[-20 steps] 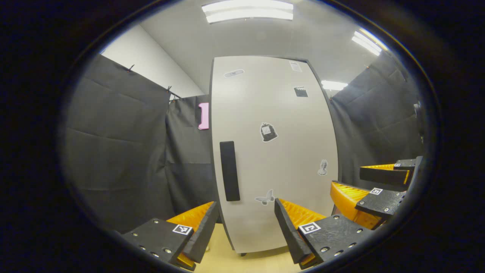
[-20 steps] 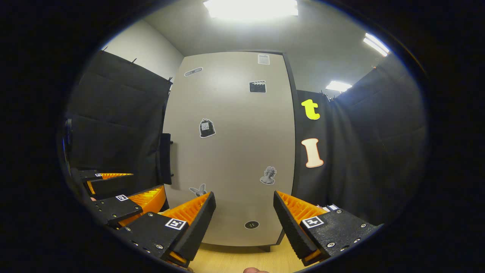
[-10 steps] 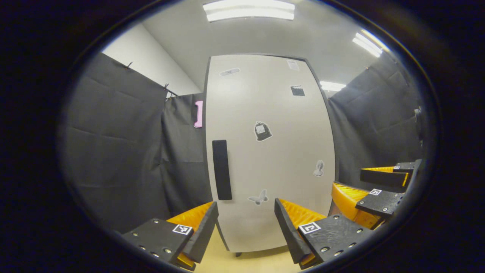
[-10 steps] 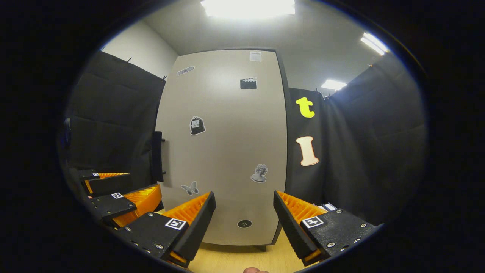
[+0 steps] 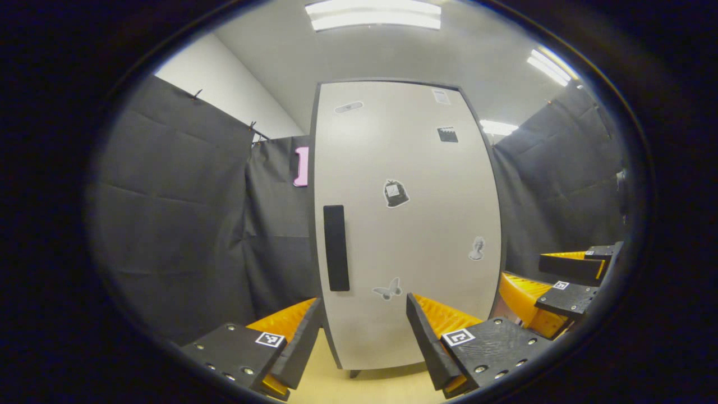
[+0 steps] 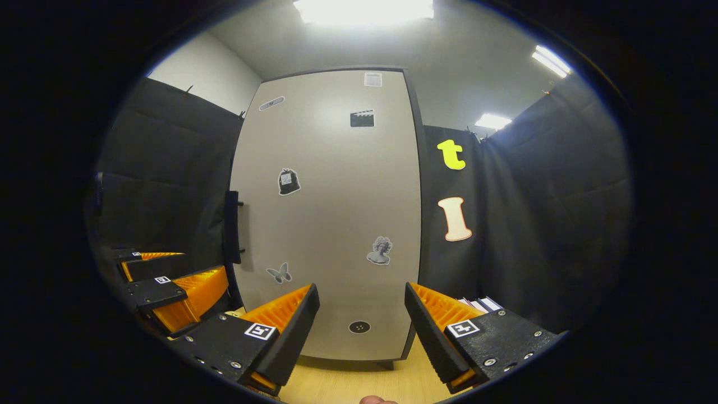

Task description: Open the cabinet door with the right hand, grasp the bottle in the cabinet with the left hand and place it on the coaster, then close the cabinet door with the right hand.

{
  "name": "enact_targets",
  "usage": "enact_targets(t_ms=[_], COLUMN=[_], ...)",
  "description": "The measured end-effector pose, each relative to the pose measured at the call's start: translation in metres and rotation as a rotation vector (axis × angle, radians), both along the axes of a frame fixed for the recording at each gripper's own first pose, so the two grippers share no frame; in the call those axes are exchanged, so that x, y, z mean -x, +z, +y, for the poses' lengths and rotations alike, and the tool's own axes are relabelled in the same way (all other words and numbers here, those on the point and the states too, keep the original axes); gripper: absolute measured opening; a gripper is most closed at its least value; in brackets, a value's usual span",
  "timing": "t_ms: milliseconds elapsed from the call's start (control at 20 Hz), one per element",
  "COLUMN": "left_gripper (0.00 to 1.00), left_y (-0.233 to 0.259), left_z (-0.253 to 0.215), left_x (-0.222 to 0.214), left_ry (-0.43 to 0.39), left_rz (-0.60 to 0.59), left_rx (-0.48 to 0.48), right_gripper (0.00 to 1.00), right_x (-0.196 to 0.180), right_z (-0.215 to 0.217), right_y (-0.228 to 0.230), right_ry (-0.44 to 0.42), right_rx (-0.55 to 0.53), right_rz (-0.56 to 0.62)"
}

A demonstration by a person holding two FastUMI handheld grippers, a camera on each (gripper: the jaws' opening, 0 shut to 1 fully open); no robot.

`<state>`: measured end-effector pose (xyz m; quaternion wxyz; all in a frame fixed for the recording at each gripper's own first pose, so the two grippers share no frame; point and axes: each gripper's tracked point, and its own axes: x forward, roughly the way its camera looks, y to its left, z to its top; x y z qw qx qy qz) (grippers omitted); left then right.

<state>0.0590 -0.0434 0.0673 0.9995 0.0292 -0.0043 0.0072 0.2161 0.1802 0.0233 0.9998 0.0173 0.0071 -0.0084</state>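
Note:
A tall pale cabinet door (image 5: pixel 404 224) stands closed ahead, with several stickers and a black vertical handle (image 5: pixel 336 248) near its left edge. In the right gripper view the same door (image 6: pixel 331 213) shows its handle (image 6: pixel 231 227) edge-on at the left. My left gripper (image 5: pixel 362 342) is open and empty, short of the door. My right gripper (image 6: pixel 359 331) is open too, low before the door's right half; in the left gripper view it sits at the far right (image 5: pixel 547 280). The left gripper also appears at the left of the right gripper view (image 6: pixel 168 280). The bottle is hidden behind the door.
Black cloth walls close in on both sides. A light wooden tabletop (image 6: pixel 359 381) runs under the cabinet. Some white and dark flat items (image 6: pixel 477 304) lie right of the cabinet behind my right finger. Ceiling lights glare overhead.
The right gripper view has shifted so the door and handle sit further left and slightly higher. The left gripper view swung a little and came back.

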Motion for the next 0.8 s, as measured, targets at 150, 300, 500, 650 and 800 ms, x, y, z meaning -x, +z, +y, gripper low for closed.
enact_targets(t_ms=[150,300,500,650,800], left_gripper=[0.86,0.86,0.86,0.86,0.86], left_y=[-0.002,-0.002,0.0,-0.001,0.0], left_z=[0.002,0.002,0.001,0.001,0.001], left_x=[0.0,0.0,-0.001,0.0,0.0], left_ry=[0.009,0.014,0.005,0.007,0.003], left_rz=[0.009,0.008,-0.004,0.001,0.002], left_rx=[-0.013,-0.011,0.001,-0.012,-0.018], right_gripper=[0.95,0.95,0.95,0.95,0.95], right_x=[0.001,0.001,0.0,0.001,0.001], right_z=[0.003,0.004,0.005,0.009,0.014], right_y=[0.002,0.0,0.0,0.002,0.005], right_ry=[0.012,0.017,0.019,0.028,0.038], right_rx=[0.001,0.012,0.014,0.012,0.016], right_rz=[-0.005,0.002,0.006,0.007,-0.003])
